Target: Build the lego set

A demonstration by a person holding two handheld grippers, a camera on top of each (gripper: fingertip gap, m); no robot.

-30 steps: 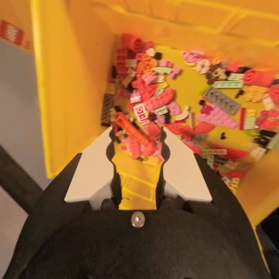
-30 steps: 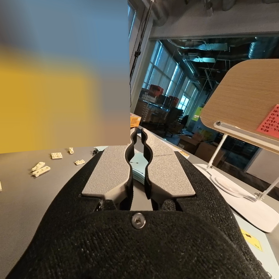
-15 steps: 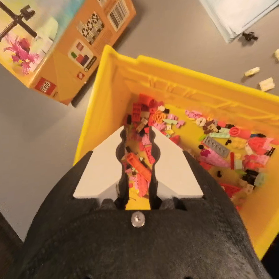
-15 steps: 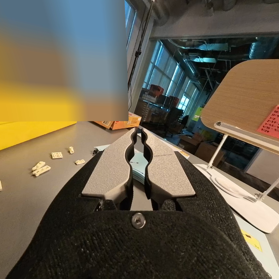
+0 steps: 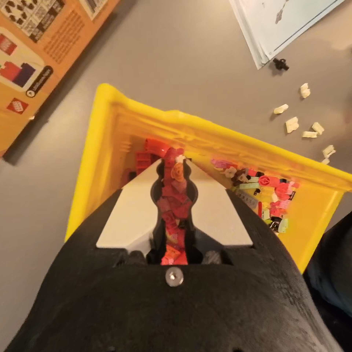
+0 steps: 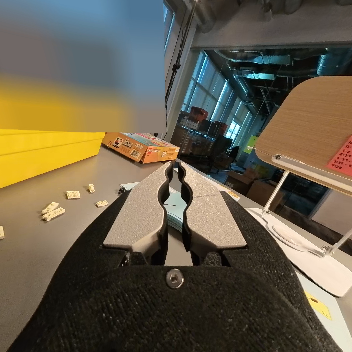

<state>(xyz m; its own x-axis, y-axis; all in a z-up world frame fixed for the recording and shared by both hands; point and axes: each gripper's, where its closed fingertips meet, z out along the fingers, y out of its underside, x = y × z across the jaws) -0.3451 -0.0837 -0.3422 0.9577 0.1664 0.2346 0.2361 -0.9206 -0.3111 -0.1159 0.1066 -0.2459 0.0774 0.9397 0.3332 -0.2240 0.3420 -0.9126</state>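
Grey table point(image 5: 190, 57), level and dry; workshop windows point(image 6: 209, 95) lay beyond the right gripper point(image 6: 175, 168). A yellow bin point(image 5: 91, 152) of mixed bricks point(image 5: 276, 184) sat directly below the left gripper point(image 5: 174, 160). An orange box point(image 5: 57, 38) lay beyond it to the left and a booklet point(image 5: 276, 28) beyond to the right, with bare table between them. Cream pieces point(image 5: 291, 124) were scattered right of the bin. The left gripper's fingers stood narrowly apart; whether they gripped anything could not be told. The right gripper's tips nearly met, with nothing between them, over the booklet and left of a wooden stand point(image 6: 304, 123).
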